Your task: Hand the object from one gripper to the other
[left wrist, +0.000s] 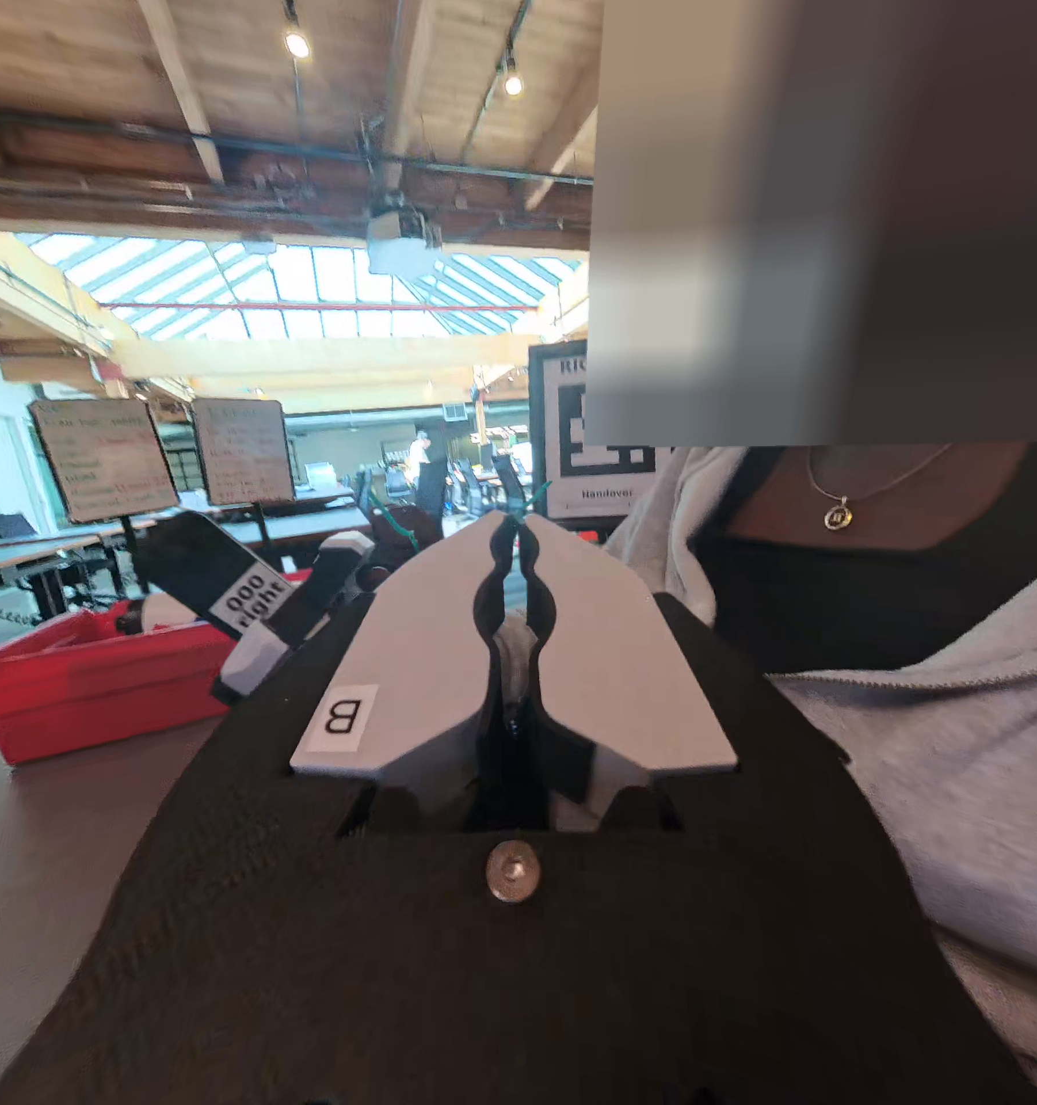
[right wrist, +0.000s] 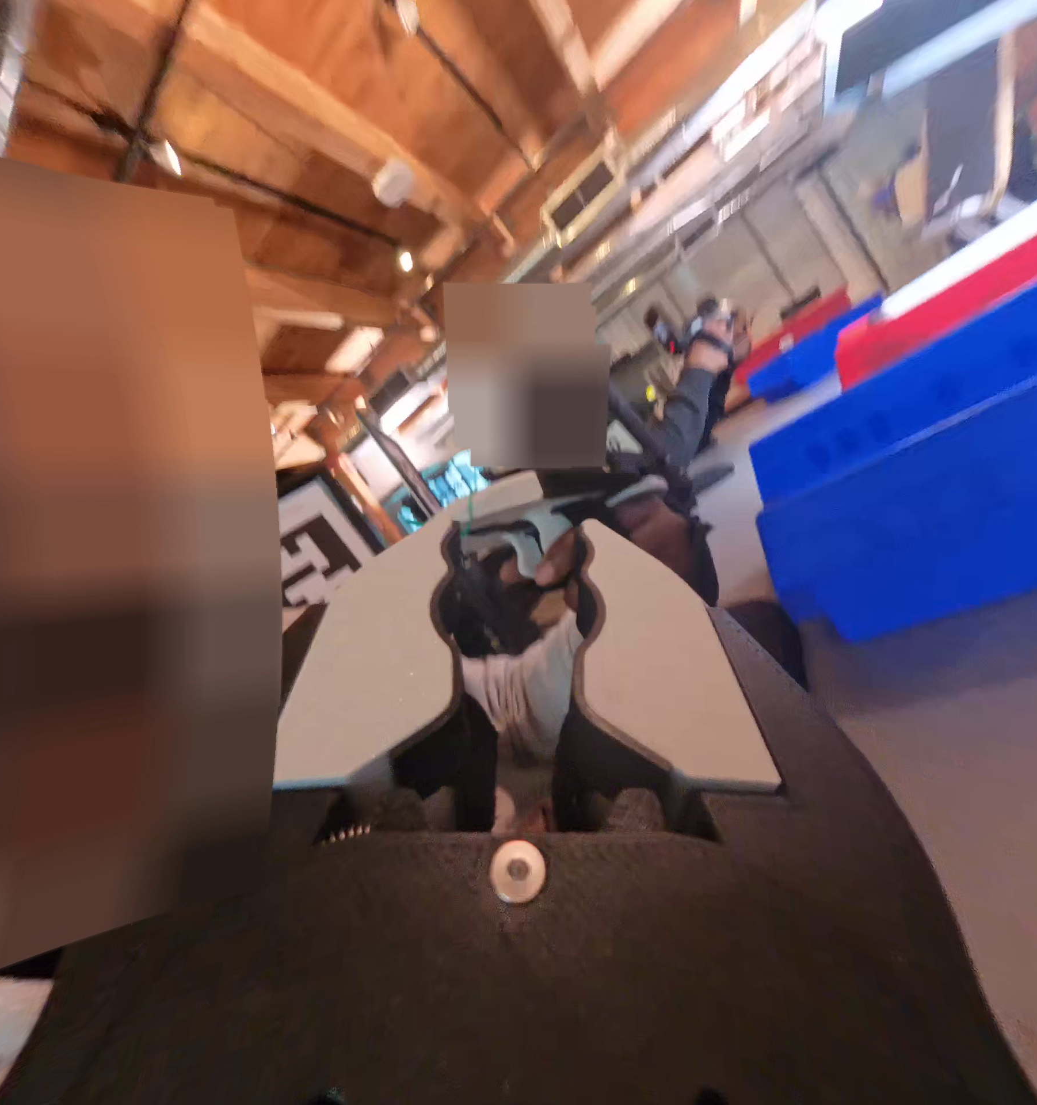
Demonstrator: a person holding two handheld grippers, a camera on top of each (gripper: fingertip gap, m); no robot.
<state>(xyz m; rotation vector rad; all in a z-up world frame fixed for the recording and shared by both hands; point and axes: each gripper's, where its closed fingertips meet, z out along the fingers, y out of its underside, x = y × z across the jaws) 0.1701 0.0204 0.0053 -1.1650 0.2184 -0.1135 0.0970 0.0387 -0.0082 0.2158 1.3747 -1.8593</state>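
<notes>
Green thin tie [left wrist: 531, 501] sits pinched in the left hand-held gripper [left wrist: 519, 526]; right hand-held gripper [right wrist: 519, 541] gapes, so early release would likely drop it.

Dark table [left wrist: 56, 837] carries a red bin [left wrist: 85, 687], seemingly.

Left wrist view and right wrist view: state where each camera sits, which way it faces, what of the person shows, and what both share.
Left wrist view: sits on the left gripper, tilted up toward ceiling and person; the tips pinch a green tie; the grey hoodie shows.
Right wrist view: sits on the right gripper, open, facing the left gripper; the person's hand shows beyond.
Shared: the green tie, the black-and-white marker board, and each shows the other gripper.
</notes>
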